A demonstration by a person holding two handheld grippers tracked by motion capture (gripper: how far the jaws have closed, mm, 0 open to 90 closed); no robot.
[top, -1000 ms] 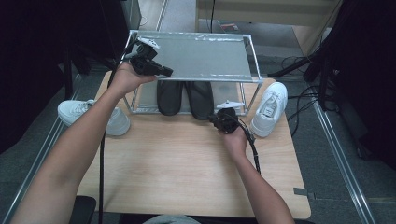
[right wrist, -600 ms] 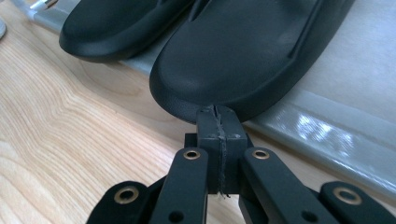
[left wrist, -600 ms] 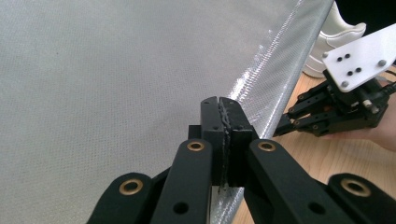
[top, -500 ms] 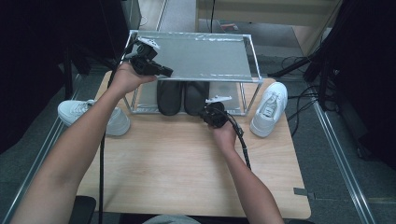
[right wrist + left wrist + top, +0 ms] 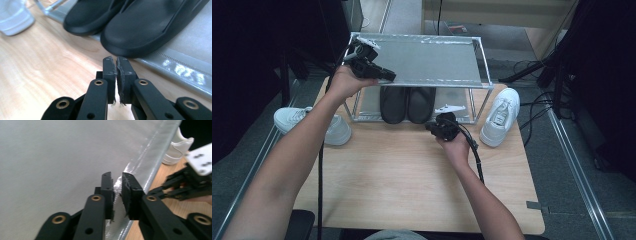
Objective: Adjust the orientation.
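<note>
A metal rack stands at the table's far side, and its silver top shelf (image 5: 427, 60) (image 5: 62, 157) is bare. A pair of black sandals (image 5: 407, 102) (image 5: 150, 27) sits on the lower shelf (image 5: 185, 50). My left gripper (image 5: 389, 77) (image 5: 116, 177) is at the top shelf's front left edge, its jaws pinched on the silver rim. My right gripper (image 5: 430, 126) (image 5: 116, 60) hovers low over the table just in front of the right sandal's toe, shut and holding nothing.
One white sneaker (image 5: 499, 116) (image 5: 178, 145) stands at the rack's right end. Another white sneaker (image 5: 312, 125) (image 5: 13, 15) lies at the table's left edge. The wooden table (image 5: 402, 180) spreads out in front of the rack. Cables trail from both grippers.
My right gripper has moved a little left and forward, closer to the sandals. The left gripper has stayed on the shelf's edge.
</note>
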